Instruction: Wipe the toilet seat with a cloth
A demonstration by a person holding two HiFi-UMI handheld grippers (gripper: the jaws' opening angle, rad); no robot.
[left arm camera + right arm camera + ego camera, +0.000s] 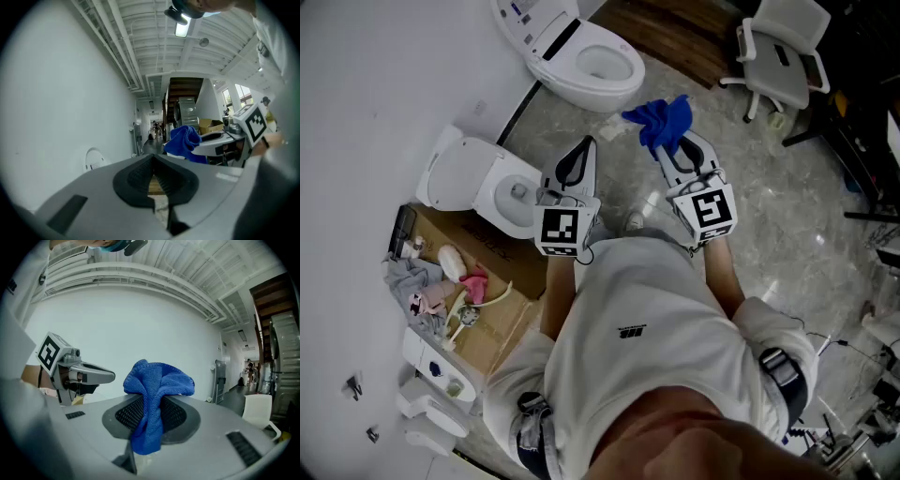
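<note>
Right gripper (151, 405) jaws are clamped on the blue cloth (158, 377). Fabric is pinched btwn the pads, w/ a bunch bulging above the tips and a tail hanging below. Left gripper (153, 161) jaws are closed tip to tip, nothing btwn them.

Head view: both are held out in front of the person, side by side, not touching. The cloth (660, 120) sticks out past the right gripper (680, 155), w/ the left gripper (578, 161) alongside.

There are two toilets on the floor. The far toilet (581, 89) is ahead of the jaws, its seat ring (628, 70) open to view. The near toilet (502, 173) is off to the left, just beside a cardboard box (483, 248). The cloth is in the air, well apart from either seat.

Step, as I read it: approach. The cloth is grasped, wiping not begun. Can't tell which toilet is meant; the far one lies more in line w/ the cloth.

Next move calls for lowering the right gripper and angling it so the cloth bunch, not the jaw tips, meets the seat ring. Then sweep round the ring, w/ a grip firm enough that the fabric doesn't drag out. Left gripper prob. not needed.
</note>
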